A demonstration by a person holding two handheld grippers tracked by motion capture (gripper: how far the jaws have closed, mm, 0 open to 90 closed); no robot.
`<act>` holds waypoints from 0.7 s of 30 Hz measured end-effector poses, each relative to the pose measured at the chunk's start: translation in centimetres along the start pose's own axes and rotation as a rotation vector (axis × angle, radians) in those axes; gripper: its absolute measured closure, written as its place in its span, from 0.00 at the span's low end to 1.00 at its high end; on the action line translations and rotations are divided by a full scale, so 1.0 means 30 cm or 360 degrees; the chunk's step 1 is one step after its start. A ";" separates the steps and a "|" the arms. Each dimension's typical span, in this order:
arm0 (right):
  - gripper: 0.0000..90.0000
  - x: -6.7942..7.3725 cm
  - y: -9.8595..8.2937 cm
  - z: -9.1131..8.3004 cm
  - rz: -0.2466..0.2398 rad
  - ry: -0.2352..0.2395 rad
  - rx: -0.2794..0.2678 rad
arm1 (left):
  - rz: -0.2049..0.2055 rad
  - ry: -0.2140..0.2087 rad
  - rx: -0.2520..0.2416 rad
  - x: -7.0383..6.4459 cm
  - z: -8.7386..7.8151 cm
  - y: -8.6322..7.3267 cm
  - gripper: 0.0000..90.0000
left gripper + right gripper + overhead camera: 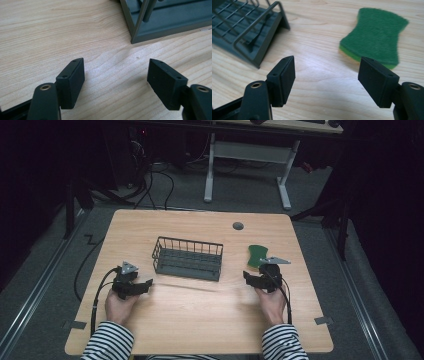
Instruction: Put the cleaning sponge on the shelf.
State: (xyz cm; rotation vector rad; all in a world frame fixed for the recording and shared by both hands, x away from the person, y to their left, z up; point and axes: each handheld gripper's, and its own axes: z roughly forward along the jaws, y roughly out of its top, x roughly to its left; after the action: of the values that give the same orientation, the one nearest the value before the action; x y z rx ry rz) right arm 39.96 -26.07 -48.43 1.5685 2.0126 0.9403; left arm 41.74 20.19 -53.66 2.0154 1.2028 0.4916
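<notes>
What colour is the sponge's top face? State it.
Dark green, over a lighter yellow-green layer; the sponge shows best in the right gripper view.

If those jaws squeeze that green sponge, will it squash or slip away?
The green sponge looks soft and fibrous on top, so it will probably squash and grip rather than slip. It seems thin and light, so a push would likely slide it. Lying flat on the table, it shouldn't roll.

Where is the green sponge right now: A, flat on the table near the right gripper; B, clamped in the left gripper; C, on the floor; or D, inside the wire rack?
A: the sponge lies flat on the table, just ahead of the open right gripper, apart from the rack.
</notes>
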 end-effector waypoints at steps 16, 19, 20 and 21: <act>0.34 -0.092 0.182 0.055 0.0122 -0.0143 0.0241 | 0.0024 0.0039 0.0015 -0.011 0.004 0.003 0.33; 0.33 -0.096 0.224 0.074 0.0122 -0.0176 0.0288 | 0.0024 0.0038 0.0015 -0.011 0.004 0.003 0.33; 0.32 -0.097 0.248 0.089 0.0131 -0.0189 0.0318 | 0.0024 0.0040 0.0013 -0.011 0.004 0.003 0.33; 0.32 -0.097 0.248 0.089 0.0131 -0.0189 0.0318 | 0.0024 0.0040 0.0013 -0.011 0.004 0.003 0.33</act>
State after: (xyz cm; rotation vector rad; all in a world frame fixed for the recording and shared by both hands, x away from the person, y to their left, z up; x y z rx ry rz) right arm 47.61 -27.17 -45.07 1.7805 2.0234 0.6739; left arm 41.71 19.83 -53.67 2.0318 1.2072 0.5214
